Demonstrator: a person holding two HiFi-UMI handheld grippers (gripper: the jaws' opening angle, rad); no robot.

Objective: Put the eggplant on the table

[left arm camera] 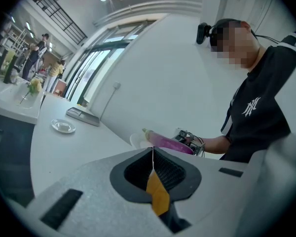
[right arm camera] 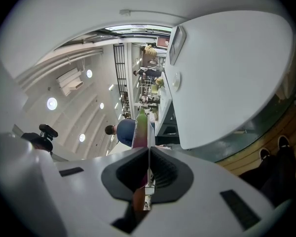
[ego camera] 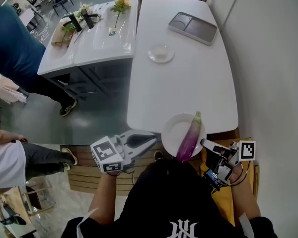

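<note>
One eggplant (ego camera: 189, 139), lying on a white plate (ego camera: 171, 129). Its long axis ran away from the person, green stem end toward the table (ego camera: 188, 83), blunt end overhanging the near rim. The plate sat half past the table's near edge, with broad tabletop before a small dish (ego camera: 161, 53). The right gripper (ego camera: 202, 143), rolled sideways, was clamped on the plate's right rim. The left gripper (ego camera: 155, 138) was closed on nothing, tips just beside the left rim.

Closed tongs (left arm camera: 153, 151), eggplant (left arm camera: 168, 142) beyond
</note>
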